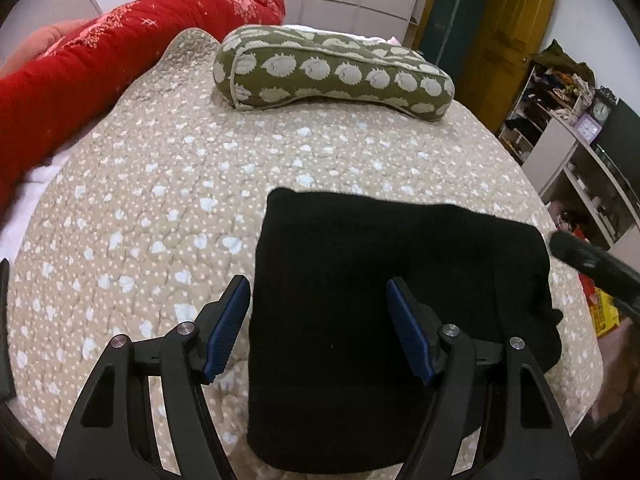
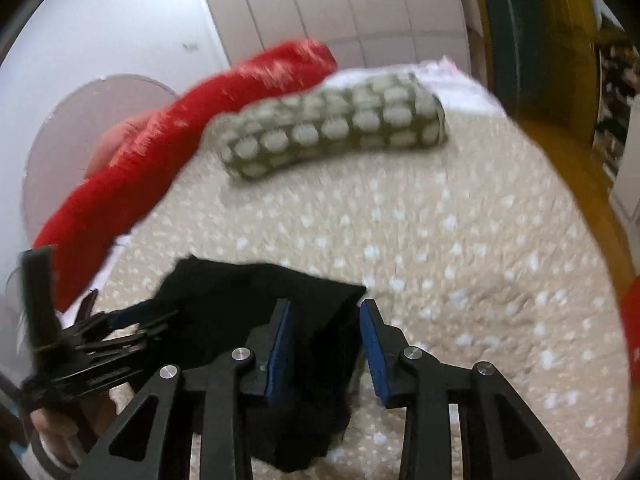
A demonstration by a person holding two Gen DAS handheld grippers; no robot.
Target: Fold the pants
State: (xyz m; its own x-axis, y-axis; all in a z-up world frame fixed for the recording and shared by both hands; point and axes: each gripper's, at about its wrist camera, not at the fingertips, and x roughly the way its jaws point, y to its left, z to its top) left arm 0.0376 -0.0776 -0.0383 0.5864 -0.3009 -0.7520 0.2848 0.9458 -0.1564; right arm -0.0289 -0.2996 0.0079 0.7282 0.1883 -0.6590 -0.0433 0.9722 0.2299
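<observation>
While one green pillow (image 1: pixel 332 70) and one red blanket (image 1: pixel 100 68) lie beyond, the left gripper (image 1: pixel 318 320) gapes empty over folded black pants (image 1: pixel 380 264); the right gripper (image 2: pixel 326 334) stands loosened around their edge.

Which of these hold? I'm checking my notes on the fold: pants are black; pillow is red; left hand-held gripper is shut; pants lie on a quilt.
1. The pants are black: true.
2. The pillow is red: false, it is green with pale spots.
3. The left hand-held gripper is shut: false, its jaws stand wide open above the pants.
4. The pants lie on a quilt: true.
</observation>
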